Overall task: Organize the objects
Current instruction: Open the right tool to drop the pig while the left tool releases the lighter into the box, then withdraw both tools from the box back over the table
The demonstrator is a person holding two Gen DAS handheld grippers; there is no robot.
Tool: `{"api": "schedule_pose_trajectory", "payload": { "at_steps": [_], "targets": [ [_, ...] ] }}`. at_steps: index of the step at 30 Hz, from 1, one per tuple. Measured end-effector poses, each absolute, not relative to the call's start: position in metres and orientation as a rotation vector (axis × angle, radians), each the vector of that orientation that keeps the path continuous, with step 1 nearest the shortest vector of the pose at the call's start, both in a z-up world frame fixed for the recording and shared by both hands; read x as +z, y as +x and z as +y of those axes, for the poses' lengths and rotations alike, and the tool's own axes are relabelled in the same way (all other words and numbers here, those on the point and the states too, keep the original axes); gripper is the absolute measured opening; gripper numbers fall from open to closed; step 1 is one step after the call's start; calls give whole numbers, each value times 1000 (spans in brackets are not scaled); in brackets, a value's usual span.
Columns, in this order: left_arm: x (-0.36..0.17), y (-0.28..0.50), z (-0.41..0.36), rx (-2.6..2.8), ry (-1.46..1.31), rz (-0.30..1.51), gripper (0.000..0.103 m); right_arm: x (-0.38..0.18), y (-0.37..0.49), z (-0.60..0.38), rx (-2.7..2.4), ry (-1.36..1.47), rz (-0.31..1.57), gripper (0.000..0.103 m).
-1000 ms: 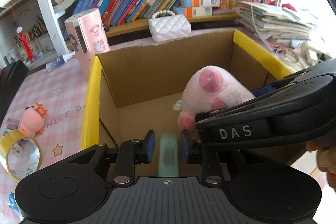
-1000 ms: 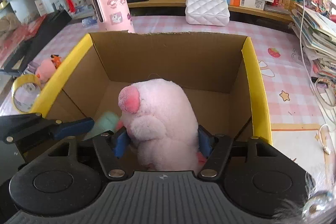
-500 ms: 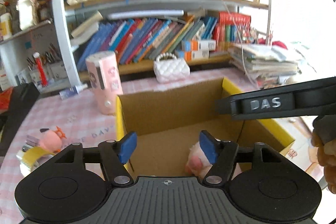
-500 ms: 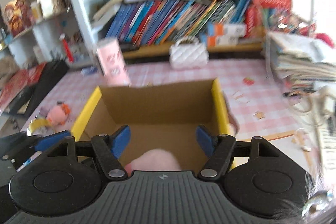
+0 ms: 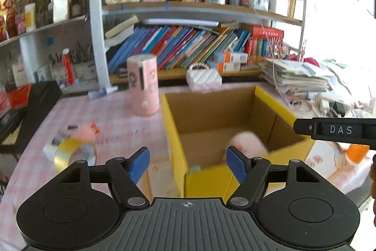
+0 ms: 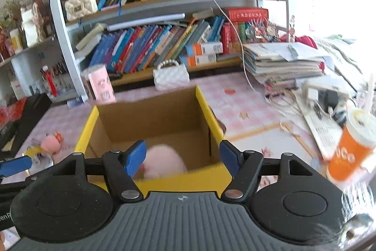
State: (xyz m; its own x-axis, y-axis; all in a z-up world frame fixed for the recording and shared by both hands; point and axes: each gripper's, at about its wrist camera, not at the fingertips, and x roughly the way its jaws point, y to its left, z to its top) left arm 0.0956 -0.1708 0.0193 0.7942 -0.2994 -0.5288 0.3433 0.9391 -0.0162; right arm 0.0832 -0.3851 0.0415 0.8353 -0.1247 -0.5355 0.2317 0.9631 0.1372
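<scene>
A cardboard box with yellow rims stands open on the pink checked table. Inside lie a pink plush, also seen in the right wrist view, and a pale green item by the near wall. My left gripper hangs above the box's near left corner, its jaws opening, nothing between them. My right gripper hovers over the near rim, open and empty. A small pink toy and a yellow tape roll lie left of the box.
A pink cylinder and a white quilted purse stand behind the box, before full bookshelves. Stacked papers and cables crowd the right side. An orange cup stands near the right front. A black case lies at the left.
Both grippers have pulled back and up out of the box. The left one has opened and let go of the green item. The plush has left the right jaws and lies in the box.
</scene>
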Motion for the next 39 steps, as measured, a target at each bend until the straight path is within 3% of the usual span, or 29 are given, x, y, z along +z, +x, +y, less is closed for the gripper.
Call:
{"api": "schedule_pose_trajectory", "payload": {
  "at_steps": [10,14,39],
  "targets": [
    [-5,59,-115,-290,93,648,76,15,41,-310,-200,113,641,65],
    [-8,43,-95,-277,95,649,81,10,27,-285,-181,98,664,66],
    [-15,2,0,-179,79,716,86,-12,-9,-173,-24,69,736,69]
  ]
}}
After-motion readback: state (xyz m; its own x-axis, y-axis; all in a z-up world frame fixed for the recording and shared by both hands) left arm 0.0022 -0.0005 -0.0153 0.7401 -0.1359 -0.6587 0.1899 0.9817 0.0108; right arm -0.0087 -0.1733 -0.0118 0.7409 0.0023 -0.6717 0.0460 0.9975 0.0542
